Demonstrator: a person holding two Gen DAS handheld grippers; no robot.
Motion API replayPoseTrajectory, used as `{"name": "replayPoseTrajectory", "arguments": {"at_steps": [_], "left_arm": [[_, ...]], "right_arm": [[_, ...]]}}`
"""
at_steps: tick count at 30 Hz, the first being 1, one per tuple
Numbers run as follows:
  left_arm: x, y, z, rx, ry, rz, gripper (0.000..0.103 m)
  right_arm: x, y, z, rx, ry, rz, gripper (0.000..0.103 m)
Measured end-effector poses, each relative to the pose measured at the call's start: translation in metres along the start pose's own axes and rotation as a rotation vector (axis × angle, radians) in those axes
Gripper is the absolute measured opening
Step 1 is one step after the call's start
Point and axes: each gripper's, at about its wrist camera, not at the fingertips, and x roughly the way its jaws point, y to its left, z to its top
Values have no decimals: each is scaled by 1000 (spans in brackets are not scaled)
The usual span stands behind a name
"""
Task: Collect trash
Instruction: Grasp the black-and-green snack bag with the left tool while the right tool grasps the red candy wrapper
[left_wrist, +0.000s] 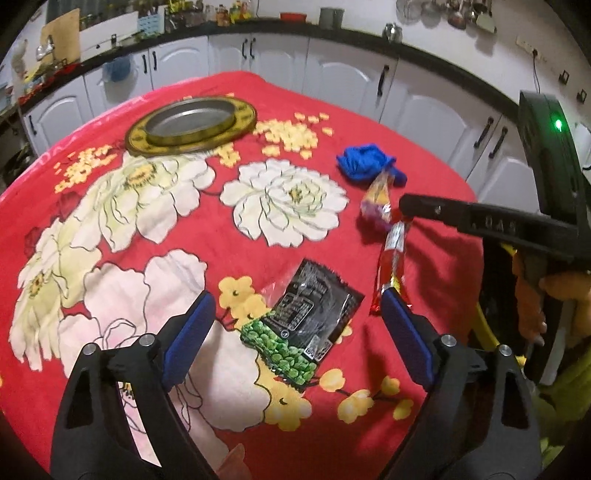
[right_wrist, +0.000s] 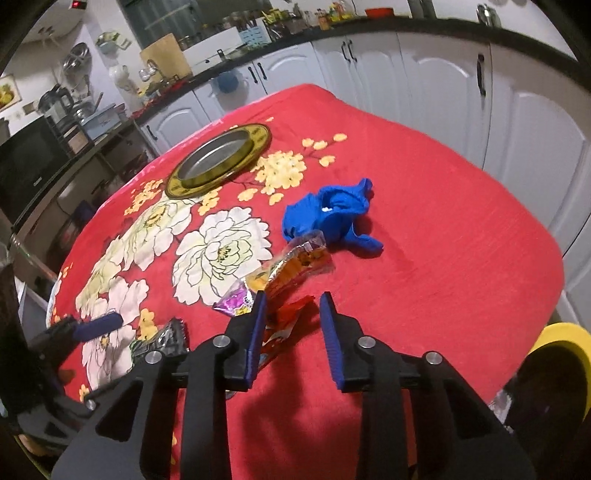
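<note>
Right now I am at the pick-up step, with each hand coming onto its own piece of trash on the table, which is covered by a red flowered cloth.

Furthest left on the table sits a round metal tray with a gold rim, bare inside; I judge it may be the place to put the trash, though nothing shows that for certain.

Next comes my left gripper. Its jaws stand wide, nothing pressed between them, and the black and green wrapper lies flat on the cloth right between the blue pads. The next move there calls for lowering until the pads straddle the wrapper's edges, then squeezing; a flat foil lying on plush cloth may slip or come up with a fold of fabric.

Just to its right lies the long red wrapper, its near end beside my left gripper's right pad. My right gripper is over its far end, jaws narrowed but not yet pressing, with the wrapper's crumpled end between them. It needs a little more closing before I lift.

Beyond that lie an orange and purple wrapper and, touching it, a crumpled blue cloth. Both are untouched, so most of the collecting is ahead.
</note>
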Motion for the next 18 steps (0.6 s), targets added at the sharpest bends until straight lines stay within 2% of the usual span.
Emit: {"name": "replayPoseTrajectory", "arguments": {"at_steps": [5, 7, 9, 13, 18], "left_arm": [[9, 0, -2, 12, 39, 2, 73], [12, -1, -3, 18, 52, 4, 71], [16, -4, -5, 28, 68, 4, 61], [19, -9, -7, 55, 82, 15, 56], [18, -13, -7, 62, 73, 15, 38]], "right_arm": [[4, -4, -4, 7, 6, 0, 11], [2, -5, -7, 11, 2, 4, 9], [-1, -6, -11, 11, -6, 3, 7], [-7, -8, -16, 20, -22, 4, 5], [-18, -11, -19, 31, -58, 8, 2]]}}
